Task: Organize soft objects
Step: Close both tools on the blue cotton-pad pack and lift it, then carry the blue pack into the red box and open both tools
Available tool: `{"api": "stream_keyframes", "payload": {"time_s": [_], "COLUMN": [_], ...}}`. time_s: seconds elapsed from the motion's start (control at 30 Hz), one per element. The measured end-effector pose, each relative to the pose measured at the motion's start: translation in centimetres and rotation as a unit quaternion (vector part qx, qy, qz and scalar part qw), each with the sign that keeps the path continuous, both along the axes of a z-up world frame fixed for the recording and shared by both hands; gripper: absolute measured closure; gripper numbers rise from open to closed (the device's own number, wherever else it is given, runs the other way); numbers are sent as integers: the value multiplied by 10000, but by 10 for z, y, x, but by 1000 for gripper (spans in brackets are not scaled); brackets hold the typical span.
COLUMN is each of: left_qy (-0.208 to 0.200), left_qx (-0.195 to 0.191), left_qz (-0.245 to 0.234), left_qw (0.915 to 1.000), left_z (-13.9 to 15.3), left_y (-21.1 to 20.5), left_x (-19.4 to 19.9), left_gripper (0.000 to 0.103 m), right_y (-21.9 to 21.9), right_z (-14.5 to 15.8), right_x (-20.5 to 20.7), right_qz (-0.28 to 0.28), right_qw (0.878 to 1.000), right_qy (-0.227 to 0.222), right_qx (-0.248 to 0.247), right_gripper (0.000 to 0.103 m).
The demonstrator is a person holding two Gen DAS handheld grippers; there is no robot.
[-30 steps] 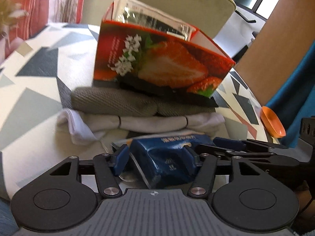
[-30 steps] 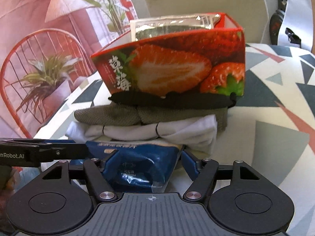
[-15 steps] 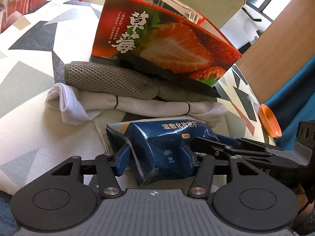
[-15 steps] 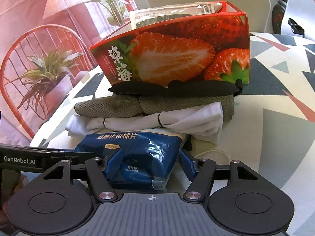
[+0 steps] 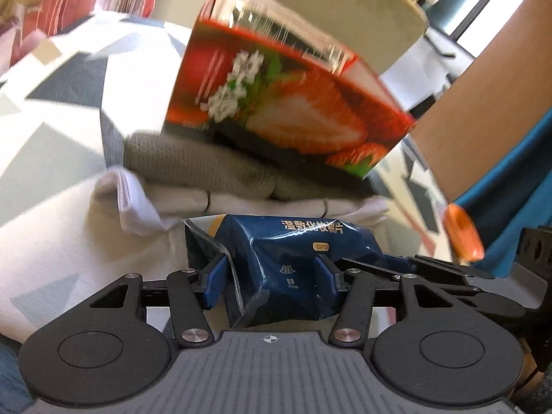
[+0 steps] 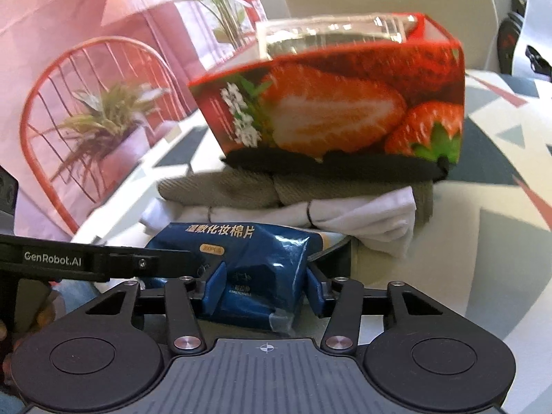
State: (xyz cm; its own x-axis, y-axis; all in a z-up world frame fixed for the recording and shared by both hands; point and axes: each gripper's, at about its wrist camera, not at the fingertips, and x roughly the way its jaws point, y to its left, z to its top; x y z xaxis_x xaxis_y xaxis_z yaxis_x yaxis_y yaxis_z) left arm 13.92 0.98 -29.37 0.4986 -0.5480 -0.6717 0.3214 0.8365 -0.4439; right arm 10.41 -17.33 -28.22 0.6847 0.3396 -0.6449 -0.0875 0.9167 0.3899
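— While both claws sit at the near edge of the worktop [image 6: 500, 241], what are they on?

— The same thing: a blue packet [image 5: 293, 258] of cotton pads, crinkled and shiny. The left claw [image 5: 270, 279] has it from one end, with its blue pads pressed into the wrapper on both sides. The right claw [image 6: 264, 288] has the other end, and its jaws have just been closing on the packet [image 6: 248, 258]; both of its pads now lie against the film.

— So each is closed on it, at a middling width?

— Yes, the packet fills the gap in each.

— Where does the packet lie?

— Near the front, just before a stack of folded cloth. A white cloth [image 6: 362, 220] bound by dark bands is at the bottom, an olive knitted cloth [image 5: 207, 165] lies on it, and something flat and black [image 6: 345, 165] rests above that.

— And on top?

— A red carton [image 6: 345, 114] printed with strawberries, open at the top, with a silvery clear bag [image 6: 331, 34] standing in it. From the left claw's view it is blurred.

— Anything else?

— An orange scoop-like thing [image 5: 462, 238] at the far right edge of the worktop, and a pale chair back [image 5: 327, 0] beyond the carton.
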Motion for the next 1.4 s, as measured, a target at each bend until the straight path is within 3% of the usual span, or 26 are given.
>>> {"api": "stream_keyframes", "payload": {"time_s": [0.13,0.37,0.5,0.7,0.97,1.1,1.33,1.4], "left_qy": [-480,-1294,-1256,-968,-1075,-1203,-1593,-1764], "left_qx": [13,-194,-218,-324,-216,-373,-708,-632], "left_qz": [-20,-61,-10,1,-134,-106,-39,-10], "left_qw": [9988,9914,9918,9948,9939,9920,9847,9823], "left_z": [30,91,90,74,79,97,144,152], "left_y": [3,7,3,6,5,4,-3,-12], "left_x": [-4,-17,-22,-19,-11,11,72,93], "left_gripper": [47,47,47,47,47,47,47,47], "right_y": [-6,-10,-9,-6,-10,-19,-44,-52], "right_z": [27,87,99,84,81,94,137,146], "right_x": [-3,-9,-12,-15,-7,11,67,89], "right_qz": [20,73,47,36,-73,-151,-237,-246], "right_qw": [9992,9929,9911,9936,9943,9933,9853,9834], "right_qy": [-361,-1184,-1329,-1131,-1060,-1140,-1686,-1799], "right_qx": [167,37,16,27,53,128,131,68], "right_gripper": [60,60,60,60,58,58,59,58]}}
